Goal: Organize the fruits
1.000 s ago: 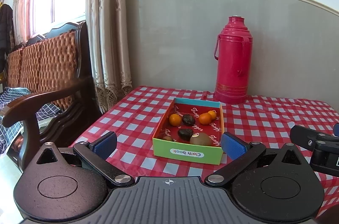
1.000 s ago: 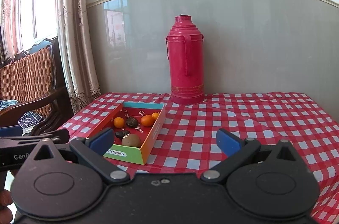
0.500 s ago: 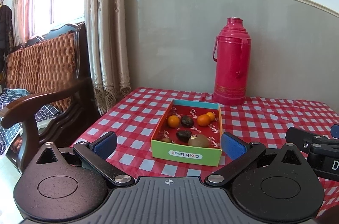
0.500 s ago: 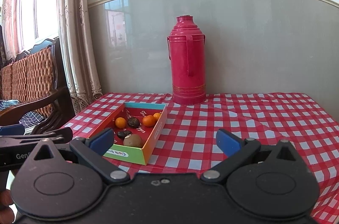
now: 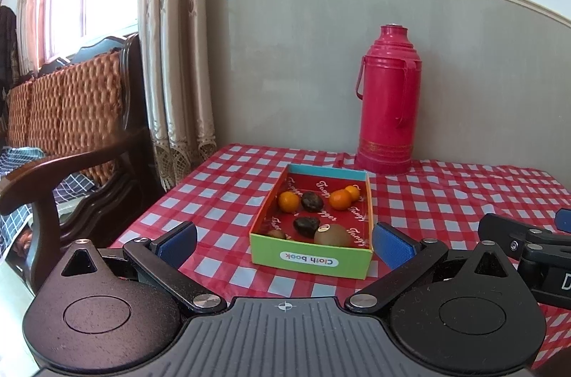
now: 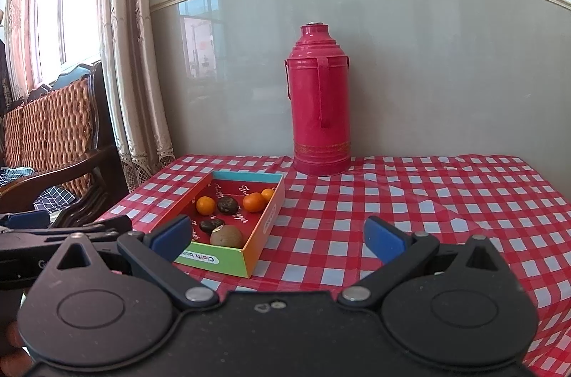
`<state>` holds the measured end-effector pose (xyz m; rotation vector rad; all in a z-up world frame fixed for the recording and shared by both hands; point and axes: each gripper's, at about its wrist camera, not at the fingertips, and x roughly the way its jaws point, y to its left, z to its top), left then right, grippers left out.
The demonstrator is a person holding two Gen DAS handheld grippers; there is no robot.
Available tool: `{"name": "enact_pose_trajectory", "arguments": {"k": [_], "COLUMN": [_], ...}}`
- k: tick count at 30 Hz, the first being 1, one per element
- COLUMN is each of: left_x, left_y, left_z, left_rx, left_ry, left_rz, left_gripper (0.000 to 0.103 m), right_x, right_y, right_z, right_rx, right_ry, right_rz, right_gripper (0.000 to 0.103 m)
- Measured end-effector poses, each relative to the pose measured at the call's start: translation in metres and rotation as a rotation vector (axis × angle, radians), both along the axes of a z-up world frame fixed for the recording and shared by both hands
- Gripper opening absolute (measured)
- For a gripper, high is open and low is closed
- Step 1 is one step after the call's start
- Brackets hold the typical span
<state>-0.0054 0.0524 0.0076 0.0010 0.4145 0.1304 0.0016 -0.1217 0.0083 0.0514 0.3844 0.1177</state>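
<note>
A shallow cardboard box (image 5: 310,261) with a green front wall and red inside sits on the checked tablecloth; in the right wrist view the box (image 6: 214,261) lies left of centre. Inside lie oranges (image 5: 288,201) (image 6: 206,205), two dark round fruits (image 5: 312,201) (image 6: 227,205) and a brown kiwi (image 5: 332,235) (image 6: 226,236). My left gripper (image 5: 283,243) hangs open just short of the box's front wall, holding nothing. Beside it my right gripper (image 6: 276,237) is open and holds nothing, with the box's right corner between its fingers in view.
A tall pink thermos (image 5: 387,100) (image 6: 320,100) stands at the back against the grey wall. A wooden armchair (image 5: 67,141) with a woven back stands left of the table, by the curtain. The red-checked tablecloth (image 6: 446,198) stretches to the right.
Both grippers have drawn back slightly and risen a little; the box looks marginally farther and lower in view. The fruits have not moved and both grippers stay open.
</note>
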Motion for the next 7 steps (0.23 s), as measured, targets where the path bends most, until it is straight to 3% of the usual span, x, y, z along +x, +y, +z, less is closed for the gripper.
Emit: {"name": "enact_pose_trajectory", "arguments": {"k": [5,7], "left_x": [0.005,0.008], "left_y": [0.003,0.0], "left_z": [-0.003,-0.003], "left_rx": [-0.052,-0.029], "left_ry": [-0.032,-0.04], "left_rz": [-0.023,-0.019], "left_gripper": [0.103,0.103], "right_x": [0.008,0.012], "right_y": [0.0,-0.001], "right_z": [-0.004,-0.005], "right_rx": [-0.003,0.003], "right_ry": [0.013,0.018], "right_rz": [0.001,-0.002], "right_gripper": [0.097,0.097]}}
